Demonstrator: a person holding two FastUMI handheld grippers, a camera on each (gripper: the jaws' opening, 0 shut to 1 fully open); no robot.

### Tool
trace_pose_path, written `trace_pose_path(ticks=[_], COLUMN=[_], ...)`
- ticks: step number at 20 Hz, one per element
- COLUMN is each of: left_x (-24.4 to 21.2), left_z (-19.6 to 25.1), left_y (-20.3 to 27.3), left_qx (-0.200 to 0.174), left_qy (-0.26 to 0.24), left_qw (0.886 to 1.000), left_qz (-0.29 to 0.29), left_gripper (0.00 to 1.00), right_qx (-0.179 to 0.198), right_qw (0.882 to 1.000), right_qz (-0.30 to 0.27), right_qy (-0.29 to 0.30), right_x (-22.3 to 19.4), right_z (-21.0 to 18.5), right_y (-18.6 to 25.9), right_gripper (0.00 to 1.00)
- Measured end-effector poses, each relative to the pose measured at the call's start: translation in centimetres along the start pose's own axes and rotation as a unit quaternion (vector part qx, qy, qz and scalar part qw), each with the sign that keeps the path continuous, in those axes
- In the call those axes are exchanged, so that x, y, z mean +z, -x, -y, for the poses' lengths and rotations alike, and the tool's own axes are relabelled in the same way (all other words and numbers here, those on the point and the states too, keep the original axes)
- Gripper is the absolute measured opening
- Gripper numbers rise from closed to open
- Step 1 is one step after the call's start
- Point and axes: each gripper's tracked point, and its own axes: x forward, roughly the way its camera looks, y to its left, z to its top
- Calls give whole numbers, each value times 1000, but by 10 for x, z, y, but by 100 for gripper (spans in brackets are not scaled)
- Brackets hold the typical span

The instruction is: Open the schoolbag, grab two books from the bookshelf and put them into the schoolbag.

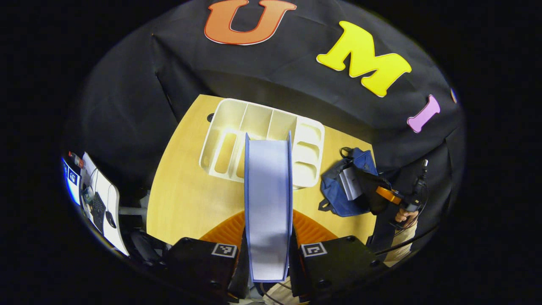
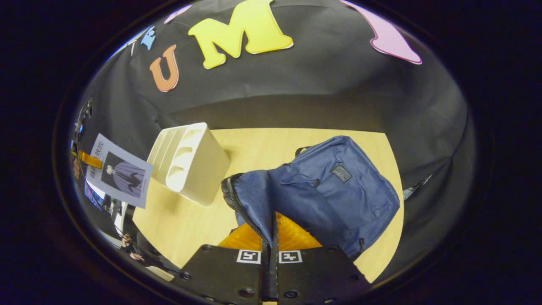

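Left tongs: my left gripper [image 1: 268,254] is parted just as wide as the book [image 1: 268,203] it clamps; both fingers press the blue covers, page edges facing my camera, the book raised above the table [image 1: 182,199]

Right tongs: my right gripper [image 2: 269,258] is pinched nearly closed on the zipper edge of the schoolbag [image 2: 330,190], holding up the flap of the mouth; in the left gripper view I see it at the bag with a hand [image 1: 405,215] on its handle

Book seen from the right: in the right gripper view the book [image 2: 120,176] hangs at the far left, cover toward me, off the table edge, well apart from the bag

Schoolbag: navy, lying on the table's right side near the right edge, mouth open toward the bookshelf; something grey shows inside the opening from the left gripper view

Bookshelf: the cream bookshelf [image 1: 262,142] sits at the back middle of the table, just left of the bag, its slots bare from where I look

In the way: the bookshelf stands between the book and the bag's mouth

Open room: bare wood in front of the shelf and along the near edge; the black cloth wall closes the back and right side
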Motion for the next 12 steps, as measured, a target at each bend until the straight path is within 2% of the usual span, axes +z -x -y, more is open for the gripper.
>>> trace_pose_path(ticks=[5,7,10,11,12], left_x=[-36,-48,-65,-70,-74], left_z=[33,49,69,78,88], left_y=[10,5,-6,-12,-18], left_qx=[-81,-120,-168,-184,-201], left_qy=[45,76,105,108,108], left_qw=[995,990,980,977,973], left_qz=[26,26,24,21,20], left_gripper=[41,41,41,45,43], right_qx=[5,5,-6,-10,-13], right_qw=[1000,1000,1000,1000,1000], right_qz=[-14,-19,-18,-18,-16], right_qy=[-4,-15,-13,-12,-11], right_x=[-7,-9,-7,-6,-4], right_z=[1,0,1,1,1], right_y=[-10,-11,-11,-10,-9], right_gripper=[1,4,0,1,1])
